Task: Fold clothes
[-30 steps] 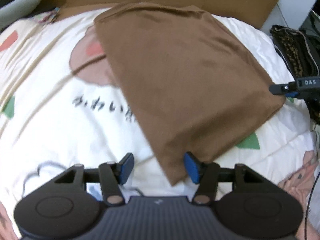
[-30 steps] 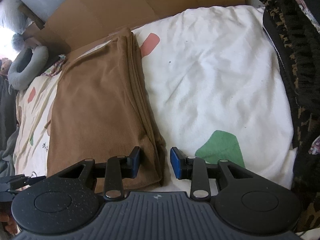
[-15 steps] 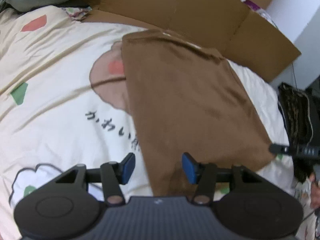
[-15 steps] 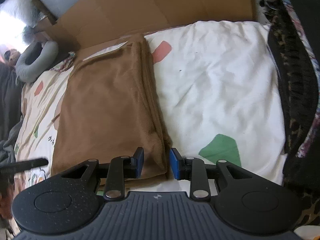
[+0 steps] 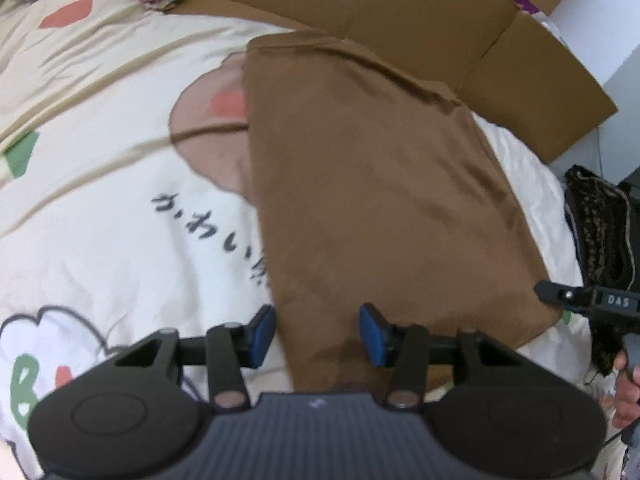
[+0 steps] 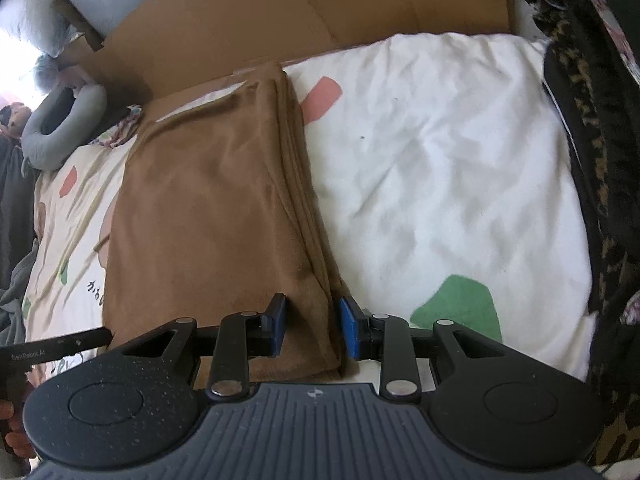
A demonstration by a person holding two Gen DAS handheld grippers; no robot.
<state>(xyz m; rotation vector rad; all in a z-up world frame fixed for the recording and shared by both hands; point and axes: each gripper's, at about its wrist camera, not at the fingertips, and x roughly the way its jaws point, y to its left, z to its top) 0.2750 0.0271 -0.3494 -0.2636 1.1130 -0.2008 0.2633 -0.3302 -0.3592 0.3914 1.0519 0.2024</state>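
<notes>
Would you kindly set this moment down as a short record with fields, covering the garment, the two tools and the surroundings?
garment: brown folded cloth, lying flat on the bedspread
surface: white printed bedspread
left tool: at the cloth's near left corner, jaws closing, pads not yet pressing the fabric
right tool: astride the cloth's near right corner, at the stacked fold edges; contact unclear
behind the cloth: flattened cardboard
to the right: dark leopard-print fabric
far left: grey neck pillow
</notes>
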